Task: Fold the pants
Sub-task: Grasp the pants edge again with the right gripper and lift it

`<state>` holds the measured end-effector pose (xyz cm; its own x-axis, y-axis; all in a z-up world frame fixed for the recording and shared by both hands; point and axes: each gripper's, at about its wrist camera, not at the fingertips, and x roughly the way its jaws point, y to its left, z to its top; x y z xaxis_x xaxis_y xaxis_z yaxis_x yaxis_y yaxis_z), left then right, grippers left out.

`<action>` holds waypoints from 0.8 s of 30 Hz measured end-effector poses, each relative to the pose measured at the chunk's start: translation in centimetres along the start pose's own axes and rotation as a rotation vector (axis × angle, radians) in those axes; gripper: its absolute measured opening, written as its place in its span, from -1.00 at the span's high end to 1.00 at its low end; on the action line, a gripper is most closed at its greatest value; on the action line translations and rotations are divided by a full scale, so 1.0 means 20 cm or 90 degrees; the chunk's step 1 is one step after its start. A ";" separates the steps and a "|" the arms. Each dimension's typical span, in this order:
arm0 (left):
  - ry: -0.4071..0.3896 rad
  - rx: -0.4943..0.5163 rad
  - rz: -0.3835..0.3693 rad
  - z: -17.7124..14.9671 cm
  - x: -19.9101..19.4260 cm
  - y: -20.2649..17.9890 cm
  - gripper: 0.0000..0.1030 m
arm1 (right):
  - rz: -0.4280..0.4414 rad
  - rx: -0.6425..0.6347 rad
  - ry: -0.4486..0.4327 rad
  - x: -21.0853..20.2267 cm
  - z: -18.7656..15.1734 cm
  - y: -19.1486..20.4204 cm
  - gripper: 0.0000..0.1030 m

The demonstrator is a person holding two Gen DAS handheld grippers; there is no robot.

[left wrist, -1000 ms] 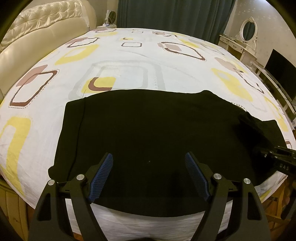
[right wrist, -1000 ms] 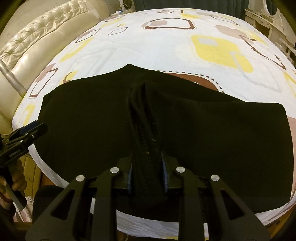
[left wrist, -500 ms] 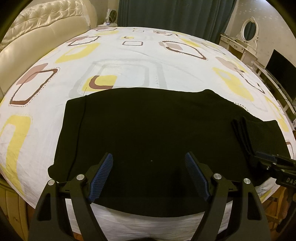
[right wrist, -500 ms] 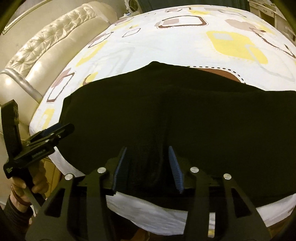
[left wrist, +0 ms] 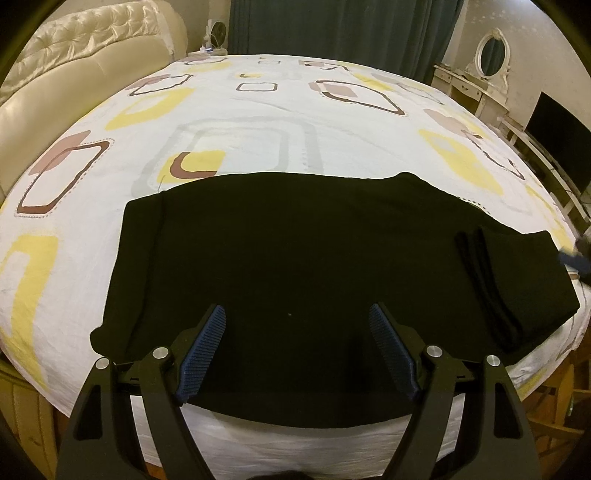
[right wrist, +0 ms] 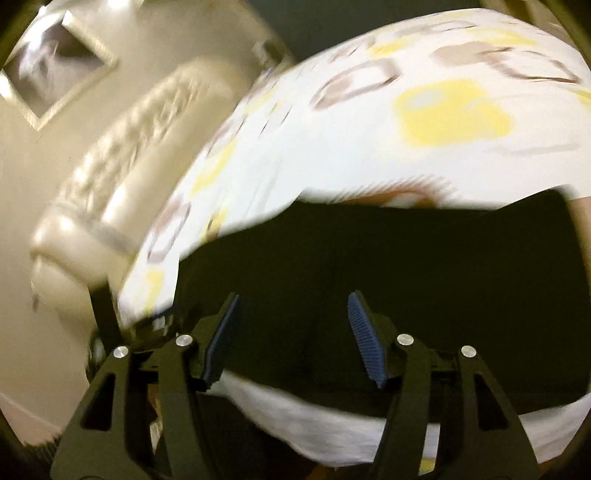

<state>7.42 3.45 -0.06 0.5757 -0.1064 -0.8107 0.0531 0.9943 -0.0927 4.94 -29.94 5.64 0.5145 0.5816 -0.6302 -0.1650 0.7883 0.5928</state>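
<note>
Across the bed's (left wrist: 258,122) near edge, black pants (left wrist: 295,258) lengthwise left-to-right.

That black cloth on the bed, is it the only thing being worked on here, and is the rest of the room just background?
Part of the job:
- black pants, lying flat on the bed
- left claw, open
- right claw, open
- bedsheet, the work surface

Just lying about:
- headboard
- curtain
- vanity mirror
- television
- small fan
</note>
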 end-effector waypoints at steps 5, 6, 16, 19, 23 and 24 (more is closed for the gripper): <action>0.000 0.001 -0.003 0.00 0.00 -0.02 -0.54 | -0.102 0.127 -0.086 -0.29 0.16 -0.53 -0.15; 0.002 0.001 -0.005 0.00 0.00 -0.02 -0.54 | -0.108 0.166 -0.079 -0.29 0.17 -0.66 -0.15; 0.016 0.015 -0.001 -0.03 0.02 -0.05 -0.54 | 0.012 0.316 -0.010 -0.07 0.08 -1.12 0.60; 0.019 0.018 0.000 -0.04 0.03 -0.06 -0.54 | 0.026 0.339 -0.023 -0.04 0.04 -1.18 0.63; 0.020 0.022 0.003 -0.04 0.03 -0.06 -0.54 | 0.043 0.350 -0.028 -0.05 0.03 -1.18 0.56; 0.020 0.021 0.003 -0.04 0.03 -0.05 -0.54 | 0.050 0.355 -0.029 -0.06 0.03 -1.19 0.51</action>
<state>7.03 2.31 -0.99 0.5500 -0.1018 -0.8289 0.0777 0.9945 -0.0706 8.70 -49.44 -7.44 0.5562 0.6157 -0.5582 0.2587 0.5101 0.8203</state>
